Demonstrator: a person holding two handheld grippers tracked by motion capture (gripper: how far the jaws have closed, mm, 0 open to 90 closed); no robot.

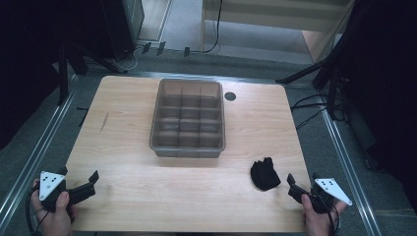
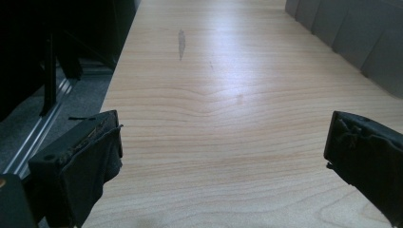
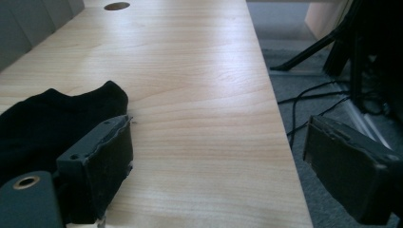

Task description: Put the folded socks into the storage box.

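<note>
From above, a grey divided tray (image 1: 187, 118) sits at the middle of the wooden table (image 1: 128, 137), split into a grid of small compartments that look bare. A dark round hole (image 1: 230, 96) in the tabletop lies just off the tray's 2 o'clock corner. A crumpled black cloth (image 1: 265, 174) rests at about 5 o'clock from the tray, near the front edge.

The left claw (image 1: 93, 180) is at the table's 7 o'clock corner, the right claw (image 1: 291, 183) at 5 o'clock, just beside the cloth.

The left gripper view adds a dark smudge (image 2: 181, 43) on the wood, with the jaws spread wide over bare table. The right gripper view shows its jaws equally wide, holding nothing, the cloth lying by the left jaw; whether they touch I cannot tell.
</note>
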